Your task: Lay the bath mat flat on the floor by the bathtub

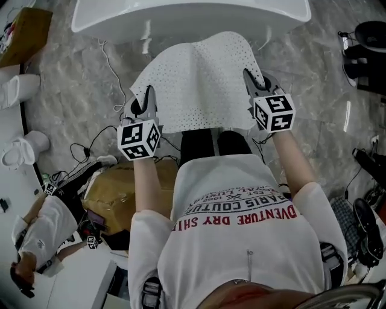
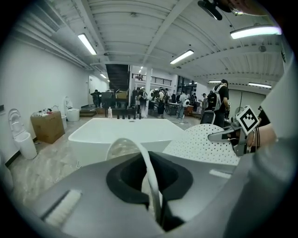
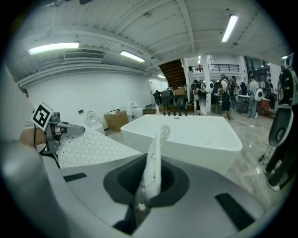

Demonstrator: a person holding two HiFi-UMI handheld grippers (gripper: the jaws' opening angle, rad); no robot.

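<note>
A white perforated bath mat (image 1: pixel 199 78) hangs stretched between my two grippers, above the marble floor in front of the white bathtub (image 1: pixel 181 18). My left gripper (image 1: pixel 146 101) is shut on the mat's near left corner, and my right gripper (image 1: pixel 251 79) is shut on its near right corner. In the left gripper view the mat's edge (image 2: pixel 150 176) runs pinched between the jaws, with the sheet (image 2: pixel 205 144) spreading right toward the tub (image 2: pixel 125 132). In the right gripper view a bunched fold of mat (image 3: pixel 153 158) stands between the jaws, with the tub (image 3: pixel 186 132) behind it.
A cardboard box (image 1: pixel 24 33) sits at the far left. Cables (image 1: pixel 90 151) trail over the floor near a brown bag (image 1: pixel 120 193), and another person (image 1: pixel 42 235) crouches at the lower left. Black equipment (image 1: pixel 368 48) stands at the right. People stand far behind the tub.
</note>
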